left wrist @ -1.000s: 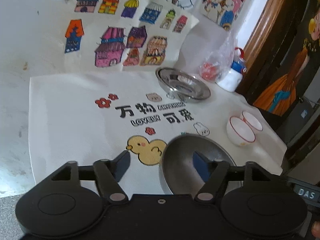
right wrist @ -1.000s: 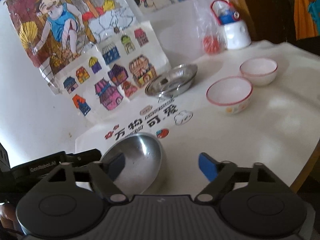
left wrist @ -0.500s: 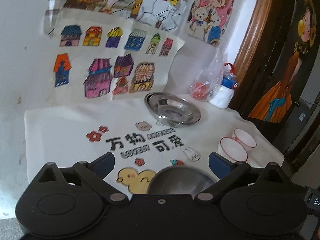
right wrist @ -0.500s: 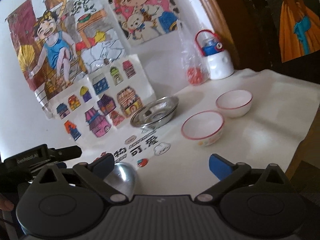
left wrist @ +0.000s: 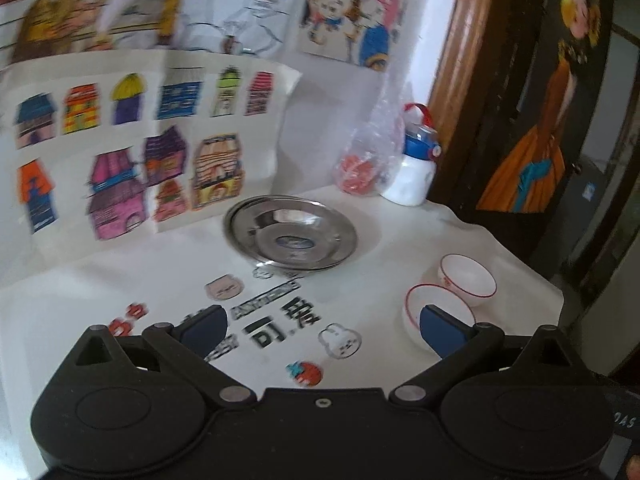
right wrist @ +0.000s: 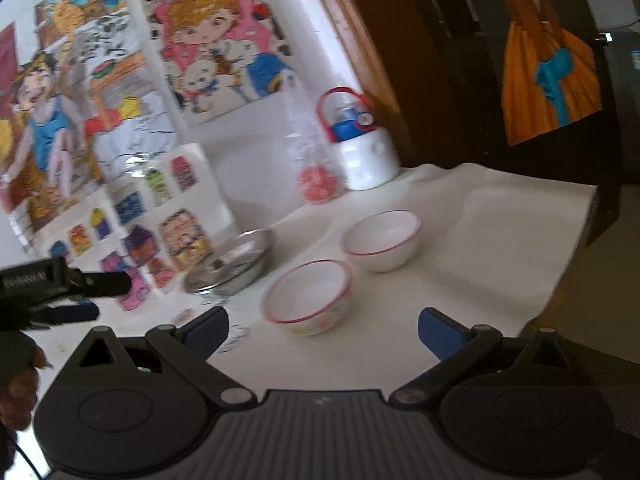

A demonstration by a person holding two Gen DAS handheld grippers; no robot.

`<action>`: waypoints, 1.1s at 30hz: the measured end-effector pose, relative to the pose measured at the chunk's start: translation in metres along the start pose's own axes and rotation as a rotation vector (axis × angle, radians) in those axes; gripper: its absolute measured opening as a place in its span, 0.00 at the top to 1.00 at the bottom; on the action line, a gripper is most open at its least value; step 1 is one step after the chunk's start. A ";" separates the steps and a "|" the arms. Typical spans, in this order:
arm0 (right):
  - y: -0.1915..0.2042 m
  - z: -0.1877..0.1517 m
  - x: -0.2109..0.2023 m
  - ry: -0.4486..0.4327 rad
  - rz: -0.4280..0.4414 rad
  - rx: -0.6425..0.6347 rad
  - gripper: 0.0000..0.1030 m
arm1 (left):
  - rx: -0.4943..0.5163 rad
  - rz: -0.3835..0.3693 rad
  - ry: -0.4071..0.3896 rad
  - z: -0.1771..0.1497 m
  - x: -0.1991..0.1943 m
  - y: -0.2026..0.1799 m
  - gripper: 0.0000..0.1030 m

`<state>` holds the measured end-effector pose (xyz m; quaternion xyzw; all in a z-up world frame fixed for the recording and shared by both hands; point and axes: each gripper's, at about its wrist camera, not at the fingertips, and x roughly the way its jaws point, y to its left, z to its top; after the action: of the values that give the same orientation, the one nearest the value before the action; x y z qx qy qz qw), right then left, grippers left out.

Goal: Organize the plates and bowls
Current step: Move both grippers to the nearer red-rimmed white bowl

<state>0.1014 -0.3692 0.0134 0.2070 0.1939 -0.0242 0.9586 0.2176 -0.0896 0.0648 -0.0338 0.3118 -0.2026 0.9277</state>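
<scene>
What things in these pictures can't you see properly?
- Nearer white bowl, left wrist view: a blue gripper finger covers part of it.
- Metal plates, right wrist view: blurred, so how many are stacked is unclear.
- Plastic bag: the red things inside are too blurry to name.
- Person's hand, right wrist view: cut off by the left edge.
- Wall drawings, left wrist view: smeared by blur.

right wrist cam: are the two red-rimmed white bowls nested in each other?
No. The nearer red-rimmed white bowl and the farther red-rimmed white bowl sit side by side on the white tablecloth, each showing its own empty inside.
</scene>
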 end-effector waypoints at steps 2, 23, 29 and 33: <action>-0.008 0.001 0.004 0.002 -0.012 0.009 0.00 | 0.016 -0.010 0.016 0.007 0.012 -0.007 0.01; -0.017 0.023 0.089 0.103 -0.064 0.010 0.05 | 0.193 0.006 0.208 0.041 0.133 -0.063 0.01; -0.014 0.023 0.093 0.109 -0.064 -0.006 0.15 | 0.187 0.005 0.247 0.040 0.149 -0.064 0.04; -0.010 0.024 0.095 0.115 -0.075 -0.028 0.21 | 0.187 -0.002 0.260 0.038 0.155 -0.064 0.08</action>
<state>0.1965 -0.3847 -0.0071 0.1872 0.2564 -0.0455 0.9472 0.3298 -0.2120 0.0202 0.0787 0.4089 -0.2345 0.8784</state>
